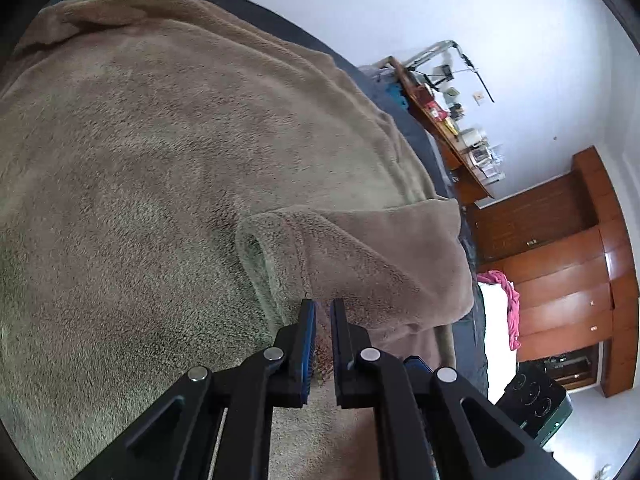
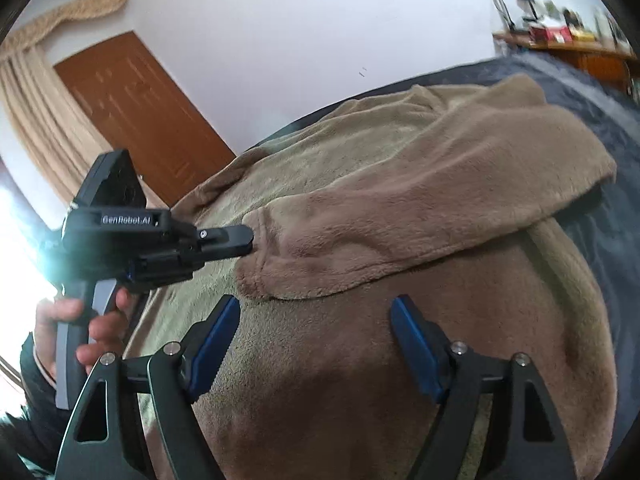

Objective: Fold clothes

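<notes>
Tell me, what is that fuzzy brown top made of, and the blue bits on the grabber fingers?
The brown fleece garment looks like soft plush fleece, probably synthetic: its nap is short, matte and fuzzy, shading olive where brushed. The blue pads on the right gripper look like ribbed rubber or soft plastic, with fine ridges along their faces. The black fingers seem hard, matte plastic.

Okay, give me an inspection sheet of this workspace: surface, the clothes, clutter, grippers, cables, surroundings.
Surface: dark bed cover, mostly under the garment.
Job's things: brown fleece garment spread flat; its sleeve lies folded across the body.
Clutter: nothing seen on the bed.
Grippers: left gripper shut on the sleeve cuff; right gripper open above the garment, holding nothing.
Cables: nothing seen for certain.
Surroundings: wooden door, curtain, crowded shelf, wooden cabinet, pink cloth.
</notes>
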### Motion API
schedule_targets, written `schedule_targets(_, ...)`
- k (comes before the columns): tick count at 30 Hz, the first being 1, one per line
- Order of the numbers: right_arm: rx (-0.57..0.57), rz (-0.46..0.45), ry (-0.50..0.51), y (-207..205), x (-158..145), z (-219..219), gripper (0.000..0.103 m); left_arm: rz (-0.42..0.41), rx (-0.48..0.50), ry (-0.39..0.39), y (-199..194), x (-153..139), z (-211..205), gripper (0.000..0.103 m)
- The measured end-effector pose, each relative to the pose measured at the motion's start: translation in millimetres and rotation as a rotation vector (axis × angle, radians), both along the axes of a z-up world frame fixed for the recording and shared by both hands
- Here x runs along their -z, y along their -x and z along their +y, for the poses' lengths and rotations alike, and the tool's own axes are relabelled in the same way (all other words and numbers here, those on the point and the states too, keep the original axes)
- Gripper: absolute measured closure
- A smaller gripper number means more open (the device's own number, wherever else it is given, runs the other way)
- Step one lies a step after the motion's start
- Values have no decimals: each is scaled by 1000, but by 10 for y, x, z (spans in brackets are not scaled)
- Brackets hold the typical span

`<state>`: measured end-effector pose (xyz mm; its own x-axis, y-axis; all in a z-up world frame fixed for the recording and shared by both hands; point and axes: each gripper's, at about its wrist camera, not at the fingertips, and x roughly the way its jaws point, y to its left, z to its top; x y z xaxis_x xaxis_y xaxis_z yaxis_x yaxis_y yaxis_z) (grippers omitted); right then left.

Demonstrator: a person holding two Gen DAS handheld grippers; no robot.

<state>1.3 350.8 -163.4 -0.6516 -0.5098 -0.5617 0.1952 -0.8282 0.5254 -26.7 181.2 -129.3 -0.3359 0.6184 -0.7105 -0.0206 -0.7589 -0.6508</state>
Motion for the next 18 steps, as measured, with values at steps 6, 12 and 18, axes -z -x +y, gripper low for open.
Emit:
schedule_targets(6, -16, 9, 28, 25, -11, 9, 22, -25, -46, 9, 46, 92, 17, 84)
schedule_targets(12, -12, 12, 51, 23, 11, 65, 22, -13, -64, -5, 53, 118, 5, 17)
schedule_targets(18, -9, 17, 51, 19, 12, 69, 22, -42, -59, -8, 141, 190, 68, 17)
